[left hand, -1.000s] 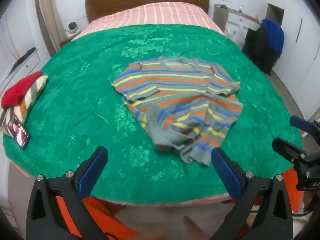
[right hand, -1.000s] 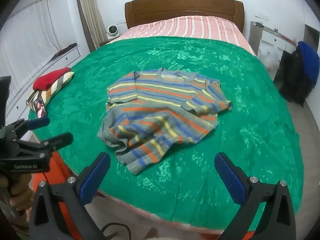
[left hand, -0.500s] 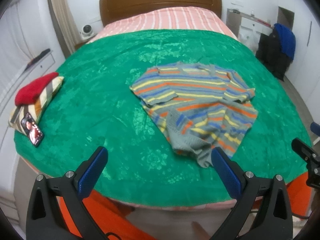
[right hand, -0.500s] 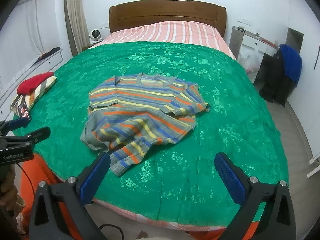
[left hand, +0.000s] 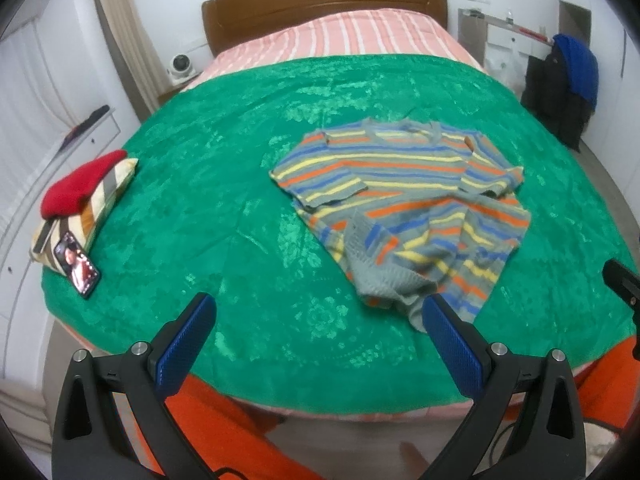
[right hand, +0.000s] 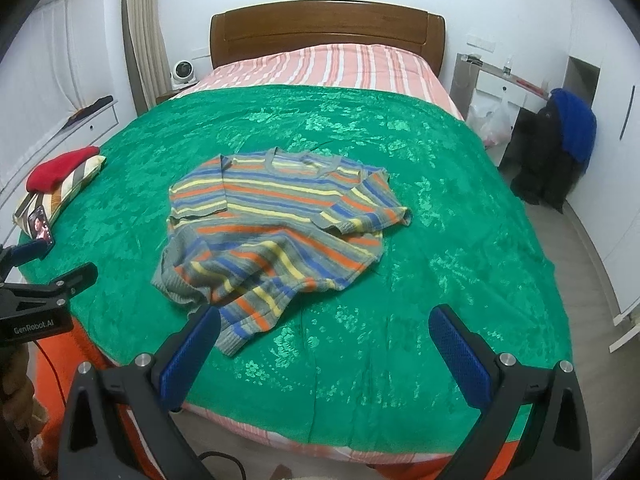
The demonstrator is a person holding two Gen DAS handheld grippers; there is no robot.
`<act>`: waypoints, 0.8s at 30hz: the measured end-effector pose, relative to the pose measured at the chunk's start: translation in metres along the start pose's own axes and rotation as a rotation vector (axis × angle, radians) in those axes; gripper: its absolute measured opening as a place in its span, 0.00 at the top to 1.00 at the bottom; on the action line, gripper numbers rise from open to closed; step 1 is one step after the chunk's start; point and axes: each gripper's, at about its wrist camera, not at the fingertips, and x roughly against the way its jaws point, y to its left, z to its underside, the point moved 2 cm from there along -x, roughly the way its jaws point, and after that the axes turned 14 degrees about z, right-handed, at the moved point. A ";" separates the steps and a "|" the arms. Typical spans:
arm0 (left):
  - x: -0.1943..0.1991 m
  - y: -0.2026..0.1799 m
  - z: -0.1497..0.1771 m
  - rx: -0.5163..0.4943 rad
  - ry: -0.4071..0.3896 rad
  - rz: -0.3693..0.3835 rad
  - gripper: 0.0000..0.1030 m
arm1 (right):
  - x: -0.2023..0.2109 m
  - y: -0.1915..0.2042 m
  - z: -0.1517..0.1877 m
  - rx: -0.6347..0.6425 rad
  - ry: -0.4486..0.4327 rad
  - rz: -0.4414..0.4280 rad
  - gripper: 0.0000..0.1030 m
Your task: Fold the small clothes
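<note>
While unfolded: small striped knit sweater [left hand: 404, 196] lies rumpled on green bedspread [right hand: 460, 208], hem nearest.
Left gripper [left hand: 316, 320]: spread, empty, sweater ahead-right.
Right gripper [right hand: 324, 332]: spread, empty, sweater ahead-left.

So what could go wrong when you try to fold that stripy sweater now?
The striped sweater lies crumpled, its hem bunched near the bed's edge, so a pinch by the open right gripper may catch several layers and fold it crooked. The green bedspread underneath is soft; fingers reaching low could grab it too. The open left gripper sits beside the bunched hem, and tugging there could drag the sweater off the near edge.
</note>
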 end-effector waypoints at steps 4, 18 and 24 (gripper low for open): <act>-0.002 -0.002 0.003 0.000 0.008 0.005 0.00 | -0.002 0.000 0.001 -0.001 0.006 0.006 0.00; -0.010 -0.008 0.008 -0.011 0.033 0.016 0.00 | -0.001 0.010 0.003 0.029 0.003 0.017 0.00; -0.011 -0.007 0.008 -0.010 0.035 0.018 0.00 | 0.001 0.010 0.001 0.025 -0.010 0.021 0.00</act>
